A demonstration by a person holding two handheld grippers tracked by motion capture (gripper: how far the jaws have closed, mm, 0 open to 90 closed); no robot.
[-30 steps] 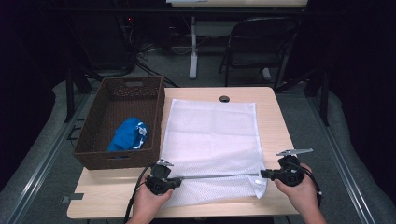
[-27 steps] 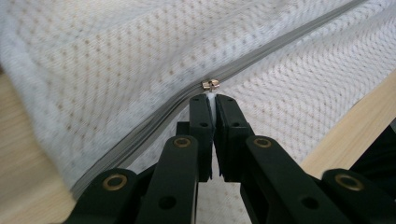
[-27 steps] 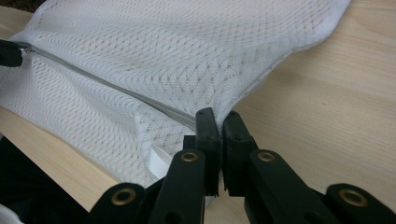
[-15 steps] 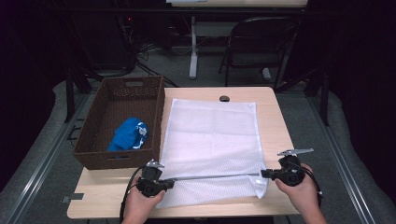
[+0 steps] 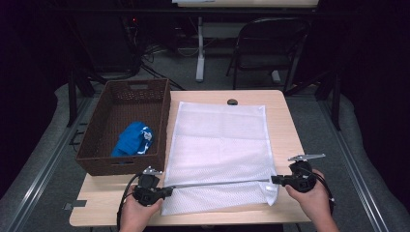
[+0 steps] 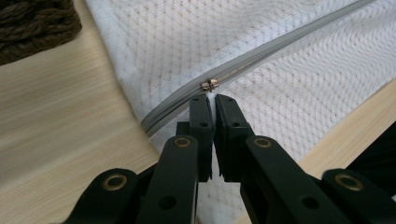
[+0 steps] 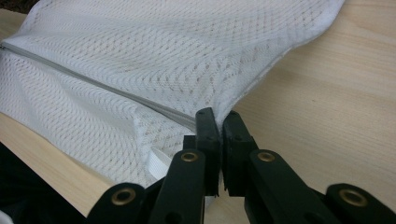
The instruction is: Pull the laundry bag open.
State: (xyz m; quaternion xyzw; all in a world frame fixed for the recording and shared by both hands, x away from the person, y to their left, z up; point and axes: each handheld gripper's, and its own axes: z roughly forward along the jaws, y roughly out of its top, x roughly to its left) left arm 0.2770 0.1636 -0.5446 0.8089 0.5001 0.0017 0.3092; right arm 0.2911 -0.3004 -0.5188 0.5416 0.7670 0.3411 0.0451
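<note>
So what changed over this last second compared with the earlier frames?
The left tool, shut on the zipper pull of the white mesh bag, slid leftward along the zipper toward the bag's left edge. The right tool stayed put, clamped on the bag's right end. The brown basket, the blue cloth inside it and the bag itself kept their places on the table.

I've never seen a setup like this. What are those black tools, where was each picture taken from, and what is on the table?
A person holds a two-jaw gripper in each hand. The high view looks down on the wooden table; the other two cameras ride on the grippers. A white mesh laundry bag lies flat, beside a brown wicker basket holding a blue cloth. The left gripper pinches the zipper pull; the right gripper pinches the bag's corner at the zipper's other end.
</note>
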